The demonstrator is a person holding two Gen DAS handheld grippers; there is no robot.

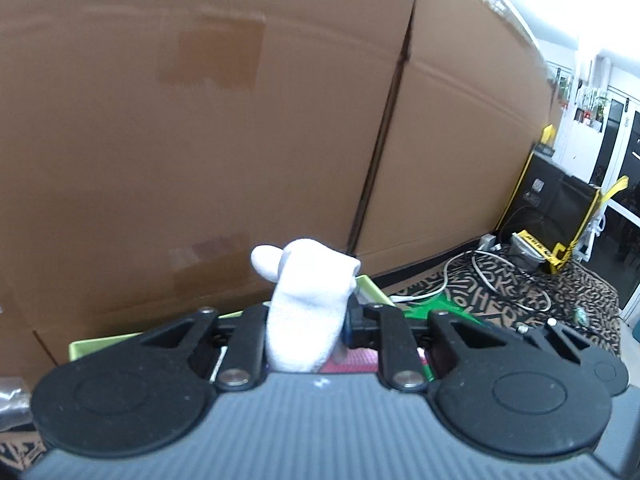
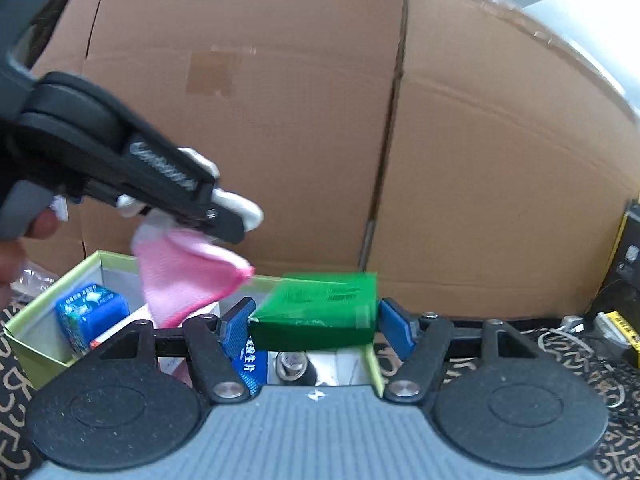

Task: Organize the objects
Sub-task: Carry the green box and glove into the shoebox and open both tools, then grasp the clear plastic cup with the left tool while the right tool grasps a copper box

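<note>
A white sock (image 1: 304,292) stands up between the fingers of my left gripper (image 1: 306,320), which is shut on it. From the right wrist view the left gripper (image 2: 228,228) hangs over a light-green open box (image 2: 40,320). The sock's pink end (image 2: 188,280) dangles below the fingers, above the box. My right gripper (image 2: 314,320) has its blue pads pressed on both sides of a flat green box (image 2: 320,304), held over the open box's right part. Inside the open box lie a blue packet (image 2: 90,316) and a blue carton (image 2: 250,364).
A tall cardboard wall (image 1: 200,120) stands close behind the open box. A patterned rug (image 1: 560,300) carries white cables (image 1: 480,272) and a black and yellow case (image 1: 560,208) to the right. A person's hand (image 2: 36,224) holds the left gripper's handle.
</note>
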